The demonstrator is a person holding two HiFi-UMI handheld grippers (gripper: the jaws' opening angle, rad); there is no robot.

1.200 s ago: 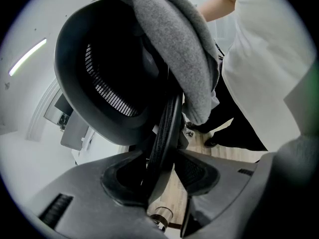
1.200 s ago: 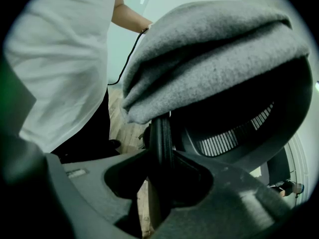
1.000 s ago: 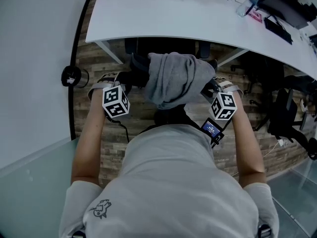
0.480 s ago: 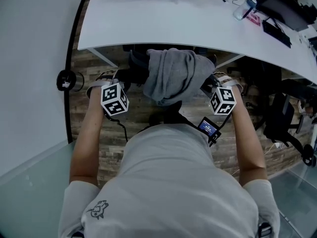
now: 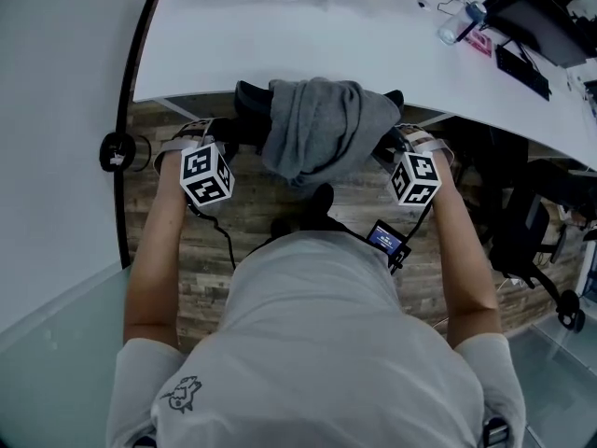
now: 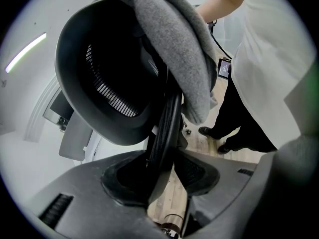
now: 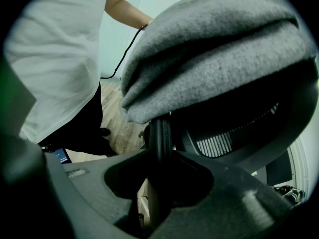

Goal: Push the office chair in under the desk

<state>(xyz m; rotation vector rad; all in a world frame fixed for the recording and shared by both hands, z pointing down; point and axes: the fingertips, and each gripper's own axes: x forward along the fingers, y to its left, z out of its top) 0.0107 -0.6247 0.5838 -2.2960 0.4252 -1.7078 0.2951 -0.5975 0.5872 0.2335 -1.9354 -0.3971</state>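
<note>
The black office chair [image 5: 250, 107] stands at the edge of the white desk [image 5: 354, 35], its seat hidden under the desktop. A grey garment [image 5: 322, 129] hangs over its mesh backrest [image 6: 107, 78]. My left gripper [image 5: 231, 141] is shut on the left rim of the backrest [image 6: 167, 123], which runs up between the jaws of the left gripper [image 6: 160, 183]. My right gripper [image 5: 392, 149] is shut on the right rim [image 7: 159, 133] under the garment [image 7: 214, 49], the rim pinched in the right gripper [image 7: 159, 183].
A second dark office chair [image 5: 534, 236] stands on the wood floor to the right. Black devices [image 5: 536, 17] and a bottle [image 5: 451, 26] lie on the desk's right end. A round black fitting [image 5: 117, 150] sits by the curved wall at left. Glass panels lie near the person's sides.
Both grippers and the chair have moved forward toward the desk. The backrest top now reaches the desk edge; before it stood a little short of it.
</note>
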